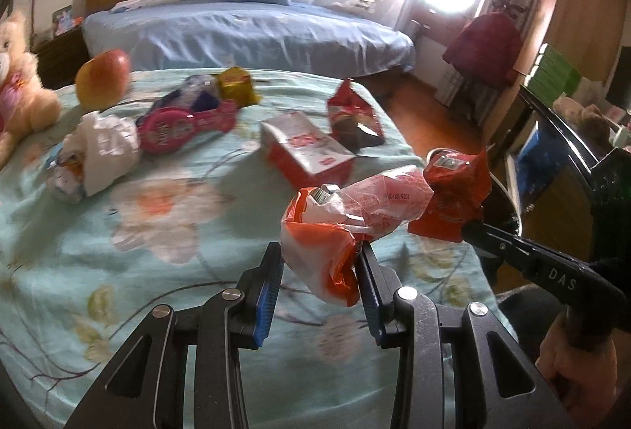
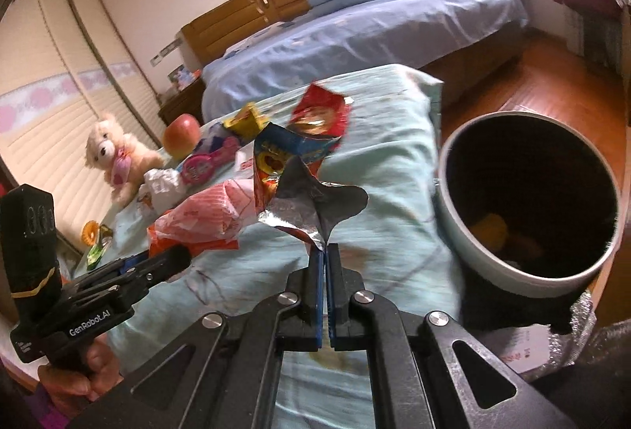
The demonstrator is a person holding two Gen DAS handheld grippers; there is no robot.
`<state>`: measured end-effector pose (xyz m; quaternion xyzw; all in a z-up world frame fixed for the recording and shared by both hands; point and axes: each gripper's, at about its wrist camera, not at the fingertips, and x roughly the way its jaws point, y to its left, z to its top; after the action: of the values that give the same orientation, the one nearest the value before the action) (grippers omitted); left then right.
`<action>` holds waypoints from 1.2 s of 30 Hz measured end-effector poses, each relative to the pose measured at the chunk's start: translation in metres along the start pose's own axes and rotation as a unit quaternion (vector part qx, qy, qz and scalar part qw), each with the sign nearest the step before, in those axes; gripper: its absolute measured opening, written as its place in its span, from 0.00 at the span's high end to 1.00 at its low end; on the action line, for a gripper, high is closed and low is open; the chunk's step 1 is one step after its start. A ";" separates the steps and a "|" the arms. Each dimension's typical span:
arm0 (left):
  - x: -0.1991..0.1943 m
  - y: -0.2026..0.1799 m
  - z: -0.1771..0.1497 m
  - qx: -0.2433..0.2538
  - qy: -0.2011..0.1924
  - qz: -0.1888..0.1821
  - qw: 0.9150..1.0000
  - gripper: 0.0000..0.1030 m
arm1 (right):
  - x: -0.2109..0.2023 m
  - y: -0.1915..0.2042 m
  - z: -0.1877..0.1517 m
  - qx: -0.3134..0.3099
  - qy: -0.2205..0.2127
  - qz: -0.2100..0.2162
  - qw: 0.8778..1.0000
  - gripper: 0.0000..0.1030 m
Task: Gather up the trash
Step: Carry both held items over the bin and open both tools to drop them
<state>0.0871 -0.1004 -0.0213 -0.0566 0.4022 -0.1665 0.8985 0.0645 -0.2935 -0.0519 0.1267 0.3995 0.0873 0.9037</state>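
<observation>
Left tool (image 1: 319,267) loosely brackets an orange-white bag (image 1: 335,231); right tool (image 2: 325,255) pinches a foil wrapper (image 2: 299,188) above the bed (image 2: 394,137), left of the bin (image 2: 524,200). The loosely held bag may slip free.

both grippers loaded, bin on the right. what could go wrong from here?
1. The left gripper looks open around the orange plastic bag, which seems to touch only one finger; it may drop onto the bed.
2. The right gripper pinches only the foil wrapper corner; it could slip before reaching the bin.
</observation>
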 end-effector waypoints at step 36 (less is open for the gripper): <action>0.086 -0.089 0.038 0.050 0.024 -0.044 0.997 0.65 | -0.027 -0.105 0.015 0.074 -0.029 -0.091 0.993 0.99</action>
<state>0.1458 -0.2145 -0.0355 -0.0253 0.4122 -0.2272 0.8820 0.0641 -0.4031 -0.0547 0.1593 0.3886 -0.0285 0.9071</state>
